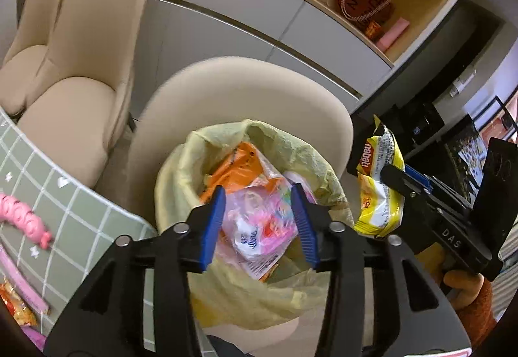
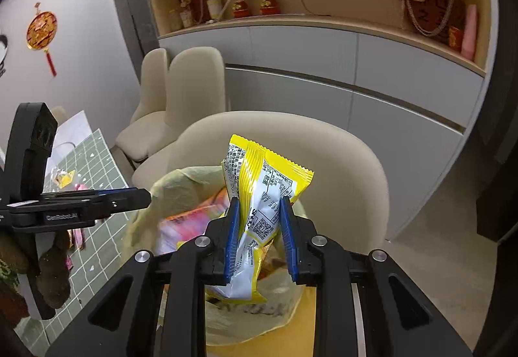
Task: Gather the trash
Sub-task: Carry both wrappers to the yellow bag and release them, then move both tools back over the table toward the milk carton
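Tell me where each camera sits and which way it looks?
Left wrist: sits on the left gripper, open, looking down into the yellow trash bag; the right gripper shows alongside, with fingers in an orange sleeve below it.
Right wrist: sits on the right gripper, facing the bag, clamping the yellow snack wrapper.
Shared: bag, wrapper, beige chair, green checked tablecloth.

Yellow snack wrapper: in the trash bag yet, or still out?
Out. The right gripper holds the yellow snack wrapper above the open yellow trash bag.

Black grippers [image 1: 259,221], blue ribbed jaws, silver screws, "DAS" marking.
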A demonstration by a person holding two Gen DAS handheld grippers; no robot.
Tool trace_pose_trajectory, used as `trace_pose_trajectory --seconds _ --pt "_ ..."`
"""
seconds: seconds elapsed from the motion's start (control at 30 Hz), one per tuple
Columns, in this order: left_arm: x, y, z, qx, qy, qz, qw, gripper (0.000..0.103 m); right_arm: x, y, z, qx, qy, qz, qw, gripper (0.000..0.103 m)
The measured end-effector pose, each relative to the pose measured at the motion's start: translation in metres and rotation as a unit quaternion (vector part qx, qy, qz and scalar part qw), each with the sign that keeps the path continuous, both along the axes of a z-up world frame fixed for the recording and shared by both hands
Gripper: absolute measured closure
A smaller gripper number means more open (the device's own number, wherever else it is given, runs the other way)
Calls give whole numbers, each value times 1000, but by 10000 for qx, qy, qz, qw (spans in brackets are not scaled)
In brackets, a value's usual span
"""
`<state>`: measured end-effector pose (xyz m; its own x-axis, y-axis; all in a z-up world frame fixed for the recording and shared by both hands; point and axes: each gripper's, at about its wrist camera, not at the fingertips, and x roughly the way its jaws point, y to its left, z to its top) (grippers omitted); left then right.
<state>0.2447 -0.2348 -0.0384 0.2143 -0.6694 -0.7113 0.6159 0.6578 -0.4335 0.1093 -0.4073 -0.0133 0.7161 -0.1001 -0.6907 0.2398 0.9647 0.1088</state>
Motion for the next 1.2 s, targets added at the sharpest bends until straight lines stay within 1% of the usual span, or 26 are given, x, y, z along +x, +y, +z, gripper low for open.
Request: trace_pose_trajectory --seconds 0.13,0.23,0.37,0.43,0.5,0.57,0.63,0.7,0.8,0.97,1.03,1.07,1.2 --pt "-14 37 9 148 -444 331 9984 60 17 16 -9 -19 133 277 9995 78" --pt "-24 66 10 229 -536 549 9968 59 33 27 -22 -47 338 493 9982 78" --pt "-38 105 1 354 -506 895 9941 57 48 37 -42 36 661 679 9955 78" --pt "-46 121 -6 455 -427 1007 9930 55 52 40 -52 51 838 728 9938 77" --pt "-53 136 -16 561 -293 1090 9920 55 53 42 -59 58 908 757 9930 76" --pt "-58 147 -24 622 -172 1176 9910 55 52 43 -64 44 959 766 9924 72" --pt "-61 156 -32 667 -36 1269 9897 55 49 43 -67 140 989 812 9917 67" --pt "-65 167 -38 681 63 1389 9879 55 45 43 -66 127 975 811 9919 62" --pt "-71 180 -42 674 146 1558 9854 55 39 44 -61 52 927 807 9924 62" --pt "-83 205 -37 733 4 1835 9803 54 28 51 -44 -6 721 775 9944 56" --pt "-91 223 -35 802 -75 2045 9755 54 23 54 -34 8 581 778 9953 54" --pt "-93 229 -35 818 -76 2117 9739 54 21 56 -29 12 526 785 9955 52" --pt "-107 271 -26 913 -209 2639 9600 54 17 71 -16 119 250 931 9953 51"
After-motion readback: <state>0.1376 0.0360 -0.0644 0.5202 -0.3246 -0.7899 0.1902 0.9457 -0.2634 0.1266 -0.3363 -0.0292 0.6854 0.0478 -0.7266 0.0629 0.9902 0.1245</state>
